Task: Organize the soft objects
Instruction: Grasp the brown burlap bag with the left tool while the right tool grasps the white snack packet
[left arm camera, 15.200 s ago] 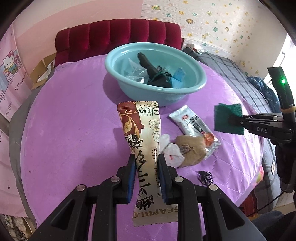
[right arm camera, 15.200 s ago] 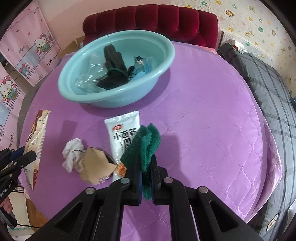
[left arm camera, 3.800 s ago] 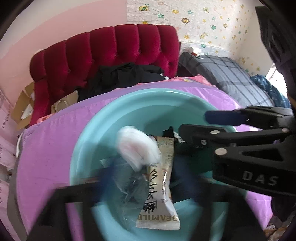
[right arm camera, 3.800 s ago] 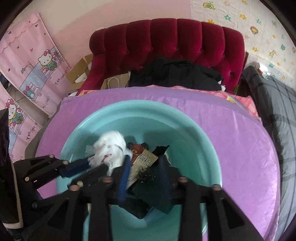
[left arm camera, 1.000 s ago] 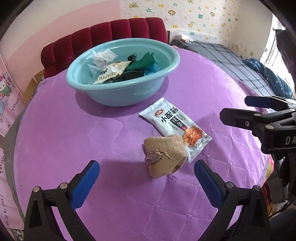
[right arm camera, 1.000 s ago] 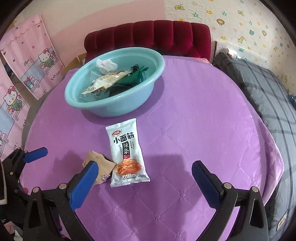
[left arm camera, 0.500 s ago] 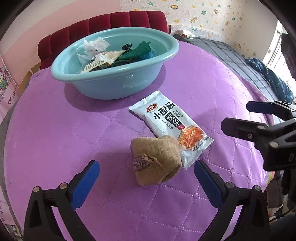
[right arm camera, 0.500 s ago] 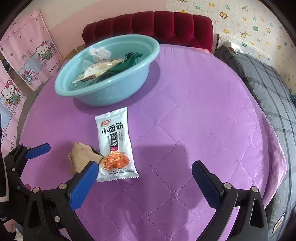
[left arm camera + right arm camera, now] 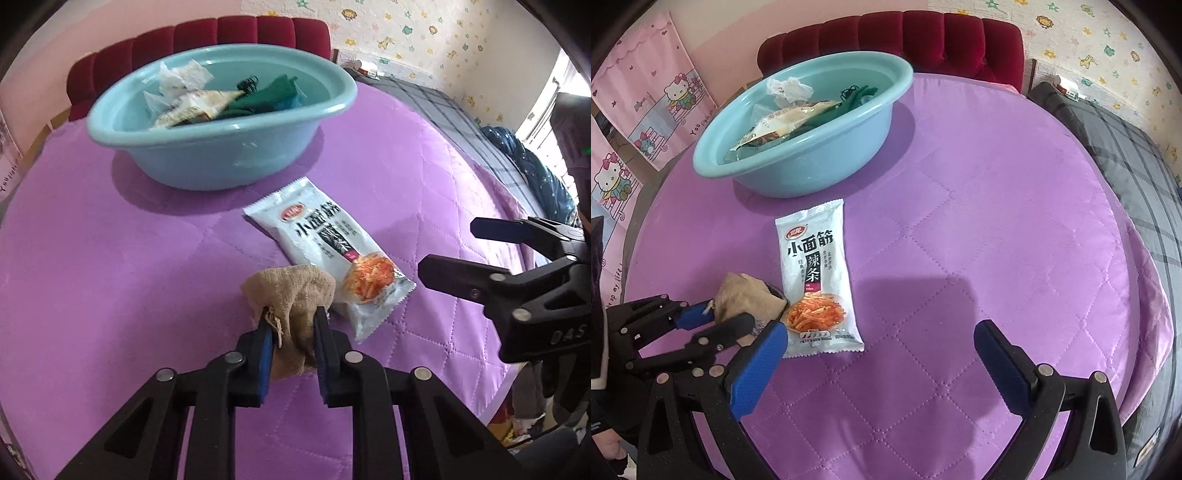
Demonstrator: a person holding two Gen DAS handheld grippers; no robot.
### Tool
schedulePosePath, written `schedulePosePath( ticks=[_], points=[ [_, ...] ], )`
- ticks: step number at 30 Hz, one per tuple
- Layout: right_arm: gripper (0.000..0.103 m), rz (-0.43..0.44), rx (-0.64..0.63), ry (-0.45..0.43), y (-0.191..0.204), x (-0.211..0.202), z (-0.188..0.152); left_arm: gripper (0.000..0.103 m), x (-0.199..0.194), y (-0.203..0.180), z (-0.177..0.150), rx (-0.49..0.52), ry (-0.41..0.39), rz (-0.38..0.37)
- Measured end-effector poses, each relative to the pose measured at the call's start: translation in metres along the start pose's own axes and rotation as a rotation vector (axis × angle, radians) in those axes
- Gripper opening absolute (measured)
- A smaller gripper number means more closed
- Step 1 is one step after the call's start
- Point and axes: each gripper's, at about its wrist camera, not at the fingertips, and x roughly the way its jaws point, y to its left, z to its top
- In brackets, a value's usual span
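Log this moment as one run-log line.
left gripper: shut on tan cloth | right gripper: open, empty | snack packet: on purple table cover | basin: holds earlier items

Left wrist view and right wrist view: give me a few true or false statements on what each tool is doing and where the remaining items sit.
1. The left tool is shut on the tan cloth pouch. True.
2. The right tool grips the white snack packet. False: it is open and holds nothing.
3. The white snack packet lies on the purple quilted cover, outside the teal basin. True.
4. The teal basin is empty. False: it holds a crumpled white tissue, a beige snack bag and a green cloth.
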Motion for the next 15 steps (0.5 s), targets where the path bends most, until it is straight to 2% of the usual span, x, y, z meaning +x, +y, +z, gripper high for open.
schedulePosePath(
  ticks=[6, 15],
  points=[
    [0.103, 0.022, -0.028, 0.028, 0.015, 0.012, 0.008, 0.021, -0.012, 0.017, -0.004, -0.02, -0.007, 0.057],
    [0.103, 0.029, -0.087, 0.093, 0.04, 0.04, 0.019, 0.022, -0.02, 0.037, -0.011, -0.043, -0.006, 0.076]
  ],
)
